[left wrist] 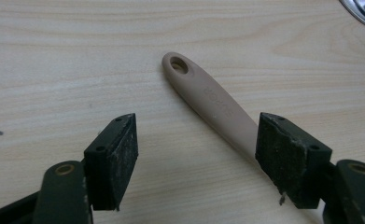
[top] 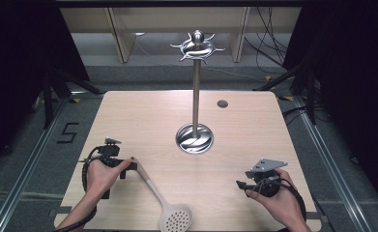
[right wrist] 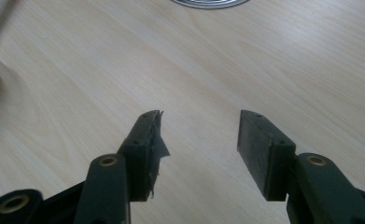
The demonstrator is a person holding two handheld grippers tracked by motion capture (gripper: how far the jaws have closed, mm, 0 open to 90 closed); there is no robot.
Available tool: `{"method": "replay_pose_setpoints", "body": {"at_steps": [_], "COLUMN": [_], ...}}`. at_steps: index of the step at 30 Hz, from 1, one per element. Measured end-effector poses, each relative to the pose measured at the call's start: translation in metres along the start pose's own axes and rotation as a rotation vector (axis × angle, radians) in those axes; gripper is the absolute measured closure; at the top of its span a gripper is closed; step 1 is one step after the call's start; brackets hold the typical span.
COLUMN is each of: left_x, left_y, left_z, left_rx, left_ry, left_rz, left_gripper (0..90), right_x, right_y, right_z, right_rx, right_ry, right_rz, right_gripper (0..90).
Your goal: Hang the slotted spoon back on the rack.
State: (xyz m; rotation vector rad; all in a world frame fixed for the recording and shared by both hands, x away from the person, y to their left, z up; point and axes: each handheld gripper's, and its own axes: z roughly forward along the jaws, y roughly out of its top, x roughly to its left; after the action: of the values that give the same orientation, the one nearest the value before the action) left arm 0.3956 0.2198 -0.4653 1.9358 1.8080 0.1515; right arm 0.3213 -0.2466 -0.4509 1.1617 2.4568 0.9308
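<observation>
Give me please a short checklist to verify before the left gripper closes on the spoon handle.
1. Left gripper open: ok, its fingers stand wide apart.
2. Handle between the fingers: not ok; the slotted spoon handle passes by the right finger, not centred in the gap.
3. Spoon lying flat on the table: ok, its perforated head rests near the front edge.
4. Hanging hole in the handle end free: ok.
5. Right gripper out of the way: ok, open over bare wood.
6. Hook stand upright in its base: ok; hooks look free.
</observation>
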Motion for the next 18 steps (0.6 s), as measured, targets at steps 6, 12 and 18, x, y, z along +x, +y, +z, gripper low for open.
{"method": "replay_pose_setpoints", "body": {"at_steps": [6,12,18], "left_x": [-0.01,-0.016,-0.023], "left_y": [0.008,0.013,0.017], "left_z": [0.008,0.018,0.025], "left_rx": [0.038,0.064,0.07], "left_ry": [-0.02,0.007,0.022], "left_rz": [0.0,-0.002,0.012], "left_gripper": [29.2,29.2,29.2], "right_x": [-0.001,-0.001,-0.001], "right_y": [-0.001,-0.001,-0.002], "right_z": [0.001,0.002,0.004], "right_rx": [-0.005,-0.002,-0.026], "right_ry": [0.007,0.004,0.001], "right_rz": [-0.003,-0.015,-0.012], "right_gripper": [49.8,49.6,49.5]}}
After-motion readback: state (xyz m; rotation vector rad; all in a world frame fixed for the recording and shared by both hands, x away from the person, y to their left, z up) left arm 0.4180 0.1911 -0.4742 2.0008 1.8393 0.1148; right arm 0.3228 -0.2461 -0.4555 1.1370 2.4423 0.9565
